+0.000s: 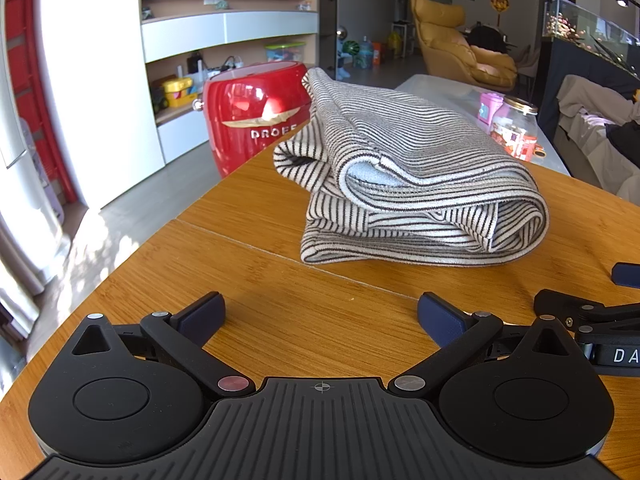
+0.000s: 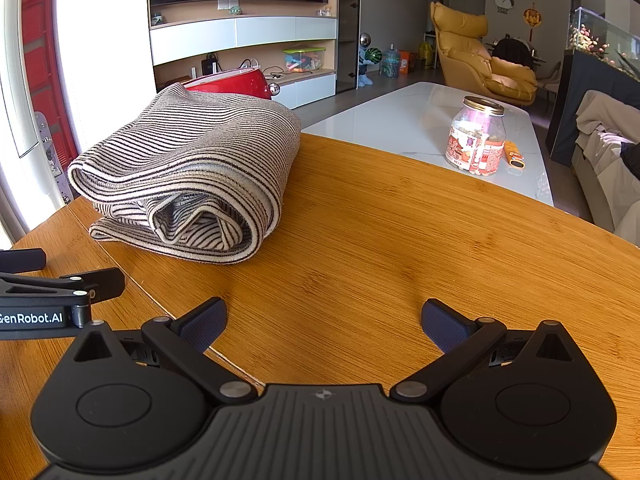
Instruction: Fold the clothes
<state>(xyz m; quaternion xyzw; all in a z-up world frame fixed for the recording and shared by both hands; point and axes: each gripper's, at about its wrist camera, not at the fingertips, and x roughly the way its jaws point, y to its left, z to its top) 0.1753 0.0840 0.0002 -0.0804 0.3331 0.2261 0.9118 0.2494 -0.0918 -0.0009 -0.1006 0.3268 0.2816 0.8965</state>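
**Folded striped garment on the wooden table, both grippers empty**

A striped garment point(image 1: 412, 176) lies folded in a thick bundle on the wooden table point(image 1: 280, 320), toward its far edge. From the left wrist view its layered edges face the camera, and a pale grey inner patch shows between the folds (what kind of garment it is cannot be told from the bundle). From the right wrist view the rolled end is turned toward the lens.

The left gripper point(image 1: 320, 314) hovers low over bare wood, short of the garment, its fingers spread wide and holding nothing. The right gripper point(image 2: 324, 320) is likewise spread apart and empty, with the garment ahead and to its left. Each gripper appears only in part at the edge of the other's view, cut off by the frame.

Behind the garment a red container point(image 1: 256, 116) is half hidden. A glass jar point(image 2: 476, 140) stands on the white table point(image 2: 400, 120) beyond; its label is too small to read.
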